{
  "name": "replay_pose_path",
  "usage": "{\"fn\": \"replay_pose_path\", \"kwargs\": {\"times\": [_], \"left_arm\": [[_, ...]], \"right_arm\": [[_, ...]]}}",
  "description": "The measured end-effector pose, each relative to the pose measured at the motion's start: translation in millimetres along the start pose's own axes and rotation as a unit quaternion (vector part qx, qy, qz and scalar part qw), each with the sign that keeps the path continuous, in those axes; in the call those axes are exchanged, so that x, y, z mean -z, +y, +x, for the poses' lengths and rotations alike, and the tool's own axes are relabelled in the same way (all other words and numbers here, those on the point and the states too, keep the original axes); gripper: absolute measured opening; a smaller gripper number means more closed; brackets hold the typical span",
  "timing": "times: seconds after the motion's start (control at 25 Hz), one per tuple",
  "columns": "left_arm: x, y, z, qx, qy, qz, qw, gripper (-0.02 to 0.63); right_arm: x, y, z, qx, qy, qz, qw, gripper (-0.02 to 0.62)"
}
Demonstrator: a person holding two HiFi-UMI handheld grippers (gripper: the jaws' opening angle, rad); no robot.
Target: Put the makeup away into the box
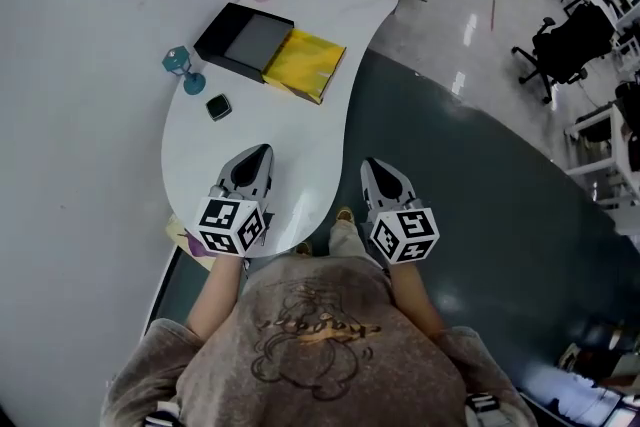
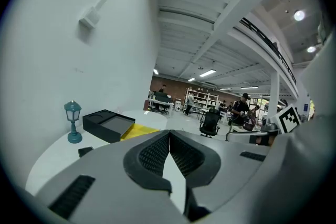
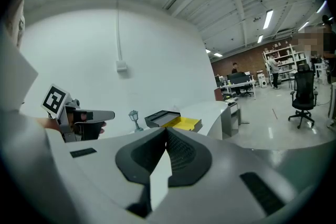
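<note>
Box (image 1: 222,30) on table (image 1: 300,145), lantern (image 1: 181,67) to its left, compact (image 1: 218,107) before lantern.

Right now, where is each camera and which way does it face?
Head view: on the head, steeply down at the white table; both forearms, left tongs and right tongs show.
Left gripper view: on the left tongs, along shut jaws towards the teal lantern.
Right gripper view: on the right tongs, along shut jaws; left tongs show at left.
Shared: all three show the black box.
</note>
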State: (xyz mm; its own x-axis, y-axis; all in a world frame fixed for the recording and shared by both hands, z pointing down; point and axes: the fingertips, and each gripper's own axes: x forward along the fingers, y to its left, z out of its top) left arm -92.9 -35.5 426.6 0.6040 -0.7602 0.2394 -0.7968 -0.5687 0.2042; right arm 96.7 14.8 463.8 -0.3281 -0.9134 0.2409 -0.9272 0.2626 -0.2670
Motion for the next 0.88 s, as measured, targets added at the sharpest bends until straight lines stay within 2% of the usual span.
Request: {"fn": "replay_pose_path", "kwargs": {"times": [0.28,0.48,0.72,0.88], "left_arm": [[-11,23,19,-0.056,-0.006,-0.027,0.9981,0.021],[-17,42,22,-0.107,-0.007,-0.03,0.9938,0.02],[-22,54,19,-0.184,-0.019,-0.04,0.982,0.02],[-24,63,11,-0.235,-0.032,-0.062,0.9694,0.021]], "right_arm": [[-16,-8,56,-0.069,0.029,-0.012,0.997,0.003],[-23,-2,97,-0.133,0.048,-0.025,0.99,0.003],[-31,6,135,-0.209,0.074,-0.039,0.974,0.003],[-37,11,151,-0.247,0.084,-0.047,0.964,0.003]]}}
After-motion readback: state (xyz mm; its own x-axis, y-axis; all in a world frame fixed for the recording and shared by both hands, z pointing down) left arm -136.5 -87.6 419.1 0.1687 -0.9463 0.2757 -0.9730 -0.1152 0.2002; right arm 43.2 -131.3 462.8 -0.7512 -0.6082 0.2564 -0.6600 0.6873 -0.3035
